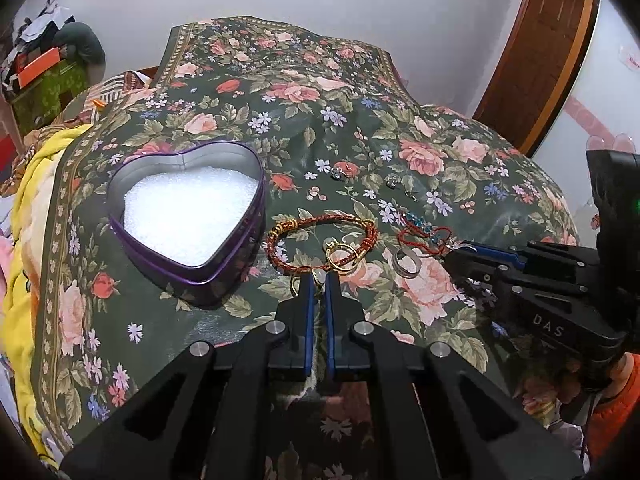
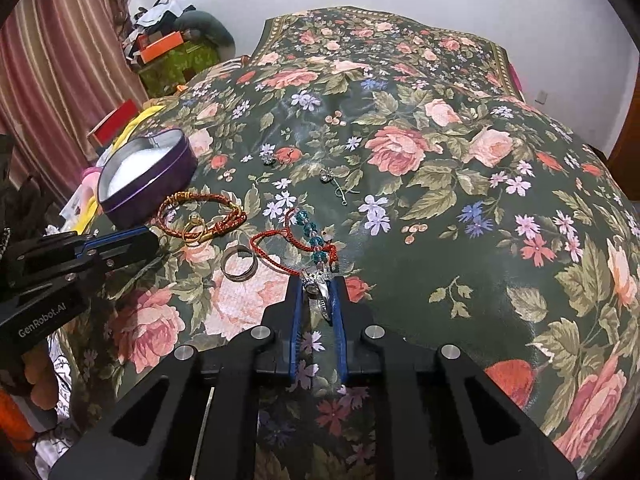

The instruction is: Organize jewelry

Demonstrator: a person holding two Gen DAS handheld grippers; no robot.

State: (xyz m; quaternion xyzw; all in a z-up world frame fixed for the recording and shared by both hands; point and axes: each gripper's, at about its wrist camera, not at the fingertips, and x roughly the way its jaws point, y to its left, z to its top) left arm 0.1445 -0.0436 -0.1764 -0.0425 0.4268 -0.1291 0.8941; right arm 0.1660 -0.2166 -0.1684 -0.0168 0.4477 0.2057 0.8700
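Note:
A purple heart-shaped tin (image 1: pixel 188 220) with white foam inside sits open on the floral cloth; it also shows in the right wrist view (image 2: pixel 148 178). My left gripper (image 1: pixel 319 280) is shut on a small gold ring with a pale stone (image 1: pixel 318 278), just in front of a red braided bracelet (image 1: pixel 320 240) and a gold ring (image 1: pixel 340 252). My right gripper (image 2: pixel 319 286) is shut on a silver ornate ring (image 2: pixel 318 282), beside a red cord bracelet with teal beads (image 2: pixel 308 236). A plain silver ring (image 2: pixel 239 263) lies between the grippers.
Two small earrings (image 1: pixel 338 172) (image 1: pixel 394 182) lie farther back on the cloth (image 2: pixel 440 200). A yellow blanket (image 1: pixel 28 208) and cluttered boxes (image 1: pixel 40 68) are at the left. A wooden door (image 1: pixel 540 48) stands at the right.

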